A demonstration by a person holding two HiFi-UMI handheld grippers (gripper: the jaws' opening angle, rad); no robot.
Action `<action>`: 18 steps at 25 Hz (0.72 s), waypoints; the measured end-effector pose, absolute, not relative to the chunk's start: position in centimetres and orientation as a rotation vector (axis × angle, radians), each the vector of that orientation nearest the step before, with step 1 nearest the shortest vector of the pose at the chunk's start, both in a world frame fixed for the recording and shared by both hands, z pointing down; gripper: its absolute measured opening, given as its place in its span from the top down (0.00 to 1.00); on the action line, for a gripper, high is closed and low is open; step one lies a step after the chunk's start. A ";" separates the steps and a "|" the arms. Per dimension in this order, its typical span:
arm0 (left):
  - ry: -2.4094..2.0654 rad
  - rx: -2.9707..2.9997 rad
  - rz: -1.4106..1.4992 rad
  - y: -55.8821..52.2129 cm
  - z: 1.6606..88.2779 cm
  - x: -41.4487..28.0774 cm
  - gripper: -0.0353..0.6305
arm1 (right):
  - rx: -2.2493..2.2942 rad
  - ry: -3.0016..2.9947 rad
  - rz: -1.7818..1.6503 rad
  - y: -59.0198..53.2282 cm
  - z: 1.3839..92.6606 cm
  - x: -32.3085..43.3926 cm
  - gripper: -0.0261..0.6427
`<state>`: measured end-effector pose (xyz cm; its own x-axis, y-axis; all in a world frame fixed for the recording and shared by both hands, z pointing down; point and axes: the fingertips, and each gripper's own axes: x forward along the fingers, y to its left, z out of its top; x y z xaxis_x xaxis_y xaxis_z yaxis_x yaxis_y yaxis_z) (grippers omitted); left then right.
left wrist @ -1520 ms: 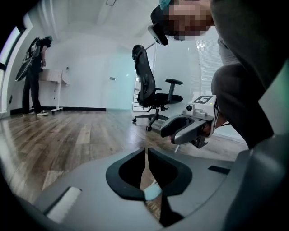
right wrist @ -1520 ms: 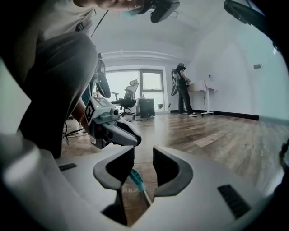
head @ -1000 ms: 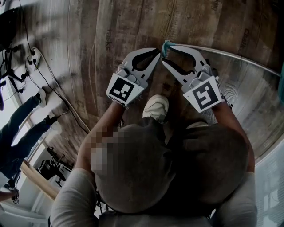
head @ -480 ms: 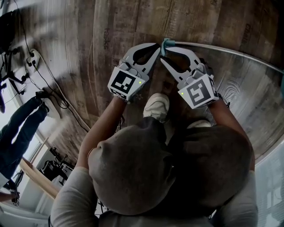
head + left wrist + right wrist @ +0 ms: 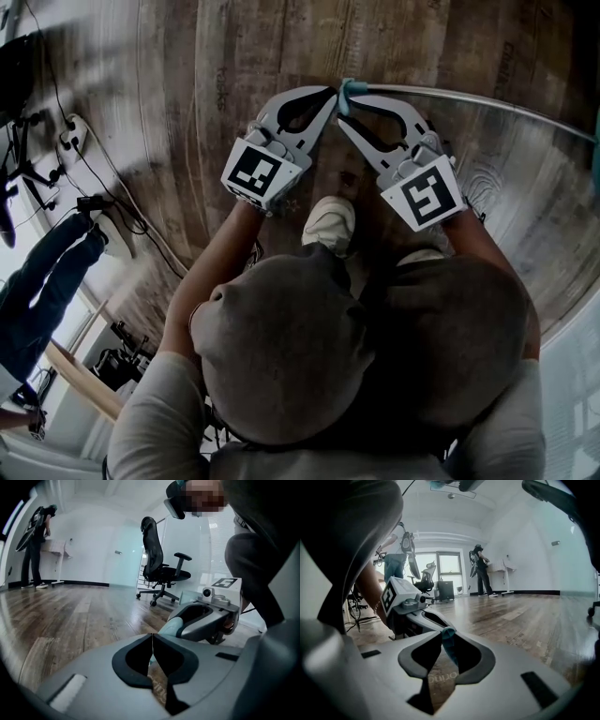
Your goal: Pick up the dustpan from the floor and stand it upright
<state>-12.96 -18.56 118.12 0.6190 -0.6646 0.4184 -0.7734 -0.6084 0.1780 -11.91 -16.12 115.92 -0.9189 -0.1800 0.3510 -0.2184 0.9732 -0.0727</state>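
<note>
In the head view my left gripper [image 5: 332, 97] and right gripper [image 5: 347, 107] meet nose to nose over the wooden floor [image 5: 187, 56]. They meet at the teal grip [image 5: 349, 90] that caps the dustpan's handle [image 5: 469, 105]. The silver handle runs low across the boards to the right edge, where a teal sliver shows. I cannot tell whether that is the pan or what lies in it. Only this view shows my shoe [image 5: 330, 223] and a power strip [image 5: 69, 122] with cables at the left. There is pale lettering on the boards, too blurred to read. Each marker cube [image 5: 255, 173] carries a black-and-white square pattern and no words.

In the left gripper view my left fingers are pressed together tip to tip, with nothing between them. The teal grip sits just past them, at the right gripper's nose. Only here do I see an office chair [image 5: 159, 566] and a person [image 5: 35, 541] standing by the far wall.

In the right gripper view my right fingers are clenched on the teal grip, which stands between their tips. Through the gap behind them some floor lettering shows. It looks something like "orino", but I am not sure.
</note>
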 end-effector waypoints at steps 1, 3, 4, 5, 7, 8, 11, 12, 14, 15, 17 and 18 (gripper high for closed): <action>-1.140 2.522 0.450 -18.7 117.3 -12.5 0.94 | 0.303 -2.784 0.151 -16.3 114.9 -11.4 0.84; -1.106 2.549 0.448 -19.2 115.6 -11.6 0.94 | 0.330 -2.796 0.144 -16.9 112.9 -10.5 0.84; -1.090 2.555 0.443 -19.4 114.8 -11.3 0.94 | 0.344 -2.798 0.147 -17.0 112.1 -10.1 0.84; -1.074 2.561 0.439 -19.5 114.1 -11.1 0.94 | 0.358 -2.799 0.151 -17.1 111.5 -9.9 0.84; -1.047 2.581 0.434 -19.9 113.0 -10.8 0.94 | 0.381 -2.798 0.143 -17.4 110.3 -9.5 0.84; -1.037 2.594 0.429 -20.1 112.2 -10.5 0.94 | 0.391 -2.798 0.137 -17.6 109.6 -9.2 0.84; -1.009 2.629 0.399 -20.3 109.0 -9.6 0.94 | 0.460 -2.811 0.194 -18.0 106.4 -8.2 0.84; -0.999 2.637 0.388 -20.2 107.8 -9.2 0.94 | 0.500 -2.822 0.239 -18.1 105.1 -7.8 0.84; -0.979 2.651 0.376 -19.9 105.2 -8.3 0.94 | 0.563 -2.831 0.301 -18.2 102.3 -6.8 0.84; -0.970 2.658 0.372 -19.7 103.8 -7.7 0.94 | 0.585 -2.830 0.313 -18.2 100.8 -6.2 0.84; -0.952 2.677 0.373 -19.2 100.8 -6.2 0.94 | 0.623 -2.830 0.322 -17.8 97.8 -4.7 0.84; -0.943 2.690 0.372 -18.9 99.3 -5.5 0.94 | 0.643 -2.831 0.323 -17.5 96.3 -4.0 0.84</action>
